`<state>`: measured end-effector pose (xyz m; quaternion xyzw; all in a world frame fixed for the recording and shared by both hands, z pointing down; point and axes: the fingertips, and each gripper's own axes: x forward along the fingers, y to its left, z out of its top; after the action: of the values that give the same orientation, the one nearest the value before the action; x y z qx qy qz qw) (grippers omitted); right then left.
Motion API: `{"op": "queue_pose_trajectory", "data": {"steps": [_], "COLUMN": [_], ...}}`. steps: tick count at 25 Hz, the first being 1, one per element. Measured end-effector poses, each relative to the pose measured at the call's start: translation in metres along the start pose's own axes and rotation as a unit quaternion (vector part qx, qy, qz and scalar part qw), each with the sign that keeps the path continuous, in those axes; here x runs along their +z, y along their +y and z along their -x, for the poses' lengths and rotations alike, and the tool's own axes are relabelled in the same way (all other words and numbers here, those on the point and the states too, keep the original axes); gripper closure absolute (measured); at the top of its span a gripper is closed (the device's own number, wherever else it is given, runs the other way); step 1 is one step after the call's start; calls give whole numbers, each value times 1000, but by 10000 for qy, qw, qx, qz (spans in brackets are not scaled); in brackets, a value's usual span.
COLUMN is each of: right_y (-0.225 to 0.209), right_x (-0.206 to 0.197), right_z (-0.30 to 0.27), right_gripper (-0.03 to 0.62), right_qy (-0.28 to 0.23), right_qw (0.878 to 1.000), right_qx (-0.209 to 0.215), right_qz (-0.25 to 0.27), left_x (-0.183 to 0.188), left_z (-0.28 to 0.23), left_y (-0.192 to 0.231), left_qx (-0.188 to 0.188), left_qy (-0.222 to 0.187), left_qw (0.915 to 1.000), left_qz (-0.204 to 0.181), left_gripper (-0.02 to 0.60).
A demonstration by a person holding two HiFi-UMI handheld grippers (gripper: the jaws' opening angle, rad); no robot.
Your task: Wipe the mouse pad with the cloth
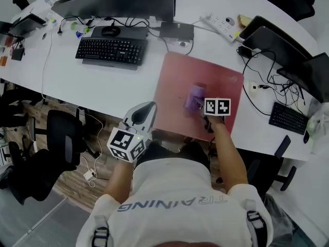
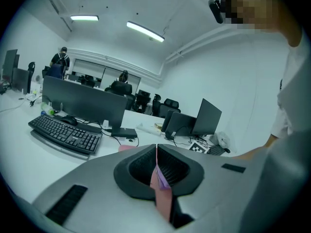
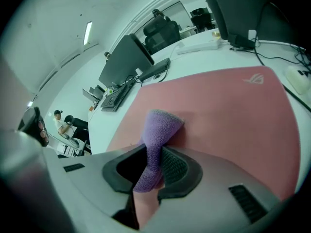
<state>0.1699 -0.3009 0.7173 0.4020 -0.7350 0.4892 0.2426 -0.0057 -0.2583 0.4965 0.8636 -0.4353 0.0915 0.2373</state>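
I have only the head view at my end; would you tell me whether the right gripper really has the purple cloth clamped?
Observer: Yes. In the right gripper view, the right gripper has its jaws shut on the purple cloth, and the cloth's free end bunches out ahead onto the pink mouse pad.
Operator: Thank you. Is the left gripper holding anything?
Observer: No. In the left gripper view, the left gripper has its jaws together with nothing gripped. Only a sliver of the pad and cloth shows beyond them.

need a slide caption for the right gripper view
Right claw pinches a purple cloth, its free end resting on the pink mouse pad.
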Motion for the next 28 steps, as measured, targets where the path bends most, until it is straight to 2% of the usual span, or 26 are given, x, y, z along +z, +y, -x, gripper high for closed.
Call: {"op": "queue_pose_trajectory", "data": {"steps": [5,13,22,25,28], "right_y": [-48,-114,-169,-183,-194], "right_x": [-11,-22,-38,-42,-48], "right_z": [39,92,137,150,164], "right_gripper": [499,499,497,497,497], "right_qy": [-90,-209,-355,-386,-387], "right_qw": [9997,9987,9964,9951,9916], "right_qx": [-118,-289,-454,-675,-1140], "right_qz": [-172,-365,-619,-613,-481], "left_x": [0,-2,-10,-11,-10], "left_z": [-28,-69,-83,-81,-76], "left_y": [-43,-102,-140,-145,-145], "left_qx": [-184,-444,-553,-616,-721], "left_qy": [-43,-30,71,87,75], "left_qw": [9998,9990,9983,9979,9972], "left_qz": [54,-84,-164,-182,-202], "left_gripper": [545,545,545,545,545]}}
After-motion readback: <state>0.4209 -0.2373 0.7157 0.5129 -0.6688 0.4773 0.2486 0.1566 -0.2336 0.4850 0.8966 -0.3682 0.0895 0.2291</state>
